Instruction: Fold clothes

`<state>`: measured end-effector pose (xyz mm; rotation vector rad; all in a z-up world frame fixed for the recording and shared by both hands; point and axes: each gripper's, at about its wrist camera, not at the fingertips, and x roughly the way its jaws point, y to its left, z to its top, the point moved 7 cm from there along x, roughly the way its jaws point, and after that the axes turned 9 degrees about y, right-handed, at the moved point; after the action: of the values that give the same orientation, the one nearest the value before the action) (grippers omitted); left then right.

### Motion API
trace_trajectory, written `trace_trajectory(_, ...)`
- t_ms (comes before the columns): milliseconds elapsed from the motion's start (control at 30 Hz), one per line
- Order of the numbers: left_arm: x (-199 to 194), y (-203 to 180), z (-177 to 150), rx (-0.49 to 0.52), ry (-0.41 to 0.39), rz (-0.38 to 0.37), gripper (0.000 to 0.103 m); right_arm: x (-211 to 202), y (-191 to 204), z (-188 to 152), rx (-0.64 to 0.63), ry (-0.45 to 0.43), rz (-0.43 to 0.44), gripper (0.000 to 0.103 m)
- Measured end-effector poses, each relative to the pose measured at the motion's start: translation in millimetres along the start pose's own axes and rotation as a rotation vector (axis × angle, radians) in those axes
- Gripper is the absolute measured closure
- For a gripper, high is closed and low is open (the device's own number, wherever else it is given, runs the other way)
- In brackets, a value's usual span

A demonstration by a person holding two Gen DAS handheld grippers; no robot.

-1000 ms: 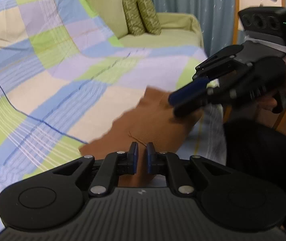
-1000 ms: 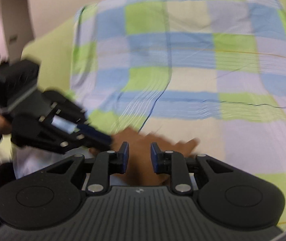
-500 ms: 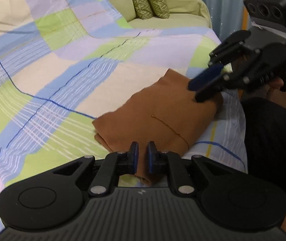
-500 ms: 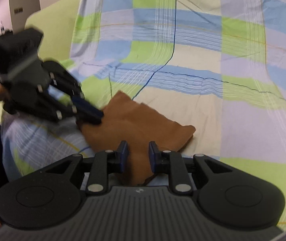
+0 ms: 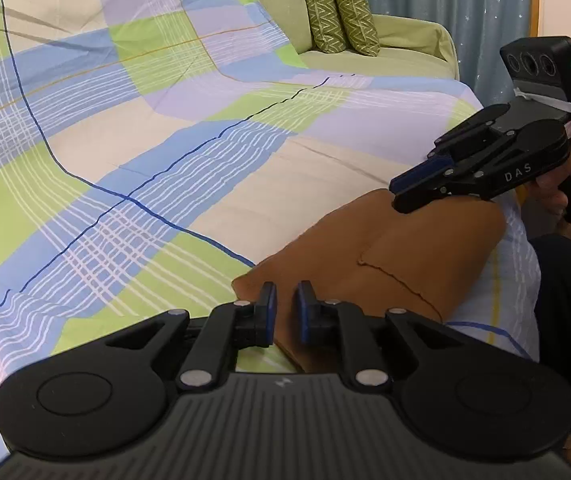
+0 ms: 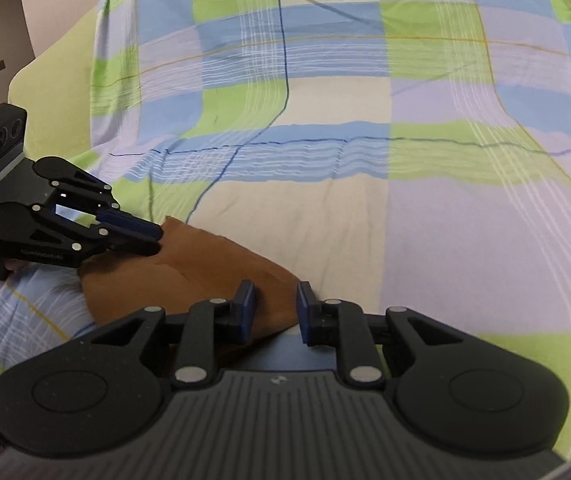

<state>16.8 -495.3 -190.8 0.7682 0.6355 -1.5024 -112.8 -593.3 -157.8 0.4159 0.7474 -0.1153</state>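
The left gripper (image 5: 284,308) tilts down over the near left corner of the folded brown garment (image 5: 389,256), its fingers (image 5: 268,312) a narrow gap apart with cloth between them; whether they pinch it I cannot tell. The garment lies on the checked sheet (image 5: 165,152) at the bed's near edge. The right gripper (image 6: 272,310), also angled down, has fingers (image 6: 247,308) slightly spread astride the garment's right corner

Left tongs (image 5: 284,308) tilted downward, jaws narrowly parted, nothing pinched. Right tongs (image 6: 272,309) likewise angled down, jaws slightly apart, empty. Hand (image 5: 569,184) grips right handle.
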Motion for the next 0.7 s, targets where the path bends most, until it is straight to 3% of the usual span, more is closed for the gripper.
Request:
trace_trajectory(167, -5.0, -2.5, 2.1, 0.006, 0.012, 0.036, 0.086, -5.4, 0.8, -1.3, -0.043, 0.009, -0.042, 0.084)
trace_trajectory(300, -29.9, -15.4, 4.2, 0.075, 0.001, 0.111, 0.086, -28.0, 5.6, 1.4, -0.107, -0.016, -0.108, 0.083)
trace_trajectory(433, -50.2, -46.4, 8.5, 0.161, -0.038, 0.105, 0.075, -55.1, 23.3, -5.5, -0.210, -0.040, -0.109, 0.083)
trace_trajectory(533, -57.7, -78.4, 13.3, 0.202, -0.075, 0.063, 0.072, -71.3, 39.4, -8.9, -0.188, -0.057, -0.024, 0.083)
trace_trajectory(633, -53.6, -99.7, 14.0, 0.254, -0.083, 0.052, 0.065, -70.6, 40.0, -15.9, -0.075, -0.009, 0.083, 0.082)
trace_trajectory(700, -48.7, -109.1, 16.7, 0.275, -0.085, 0.046, 0.065, -69.7, 39.0, -20.8, -0.028, -0.003, 0.106, 0.081)
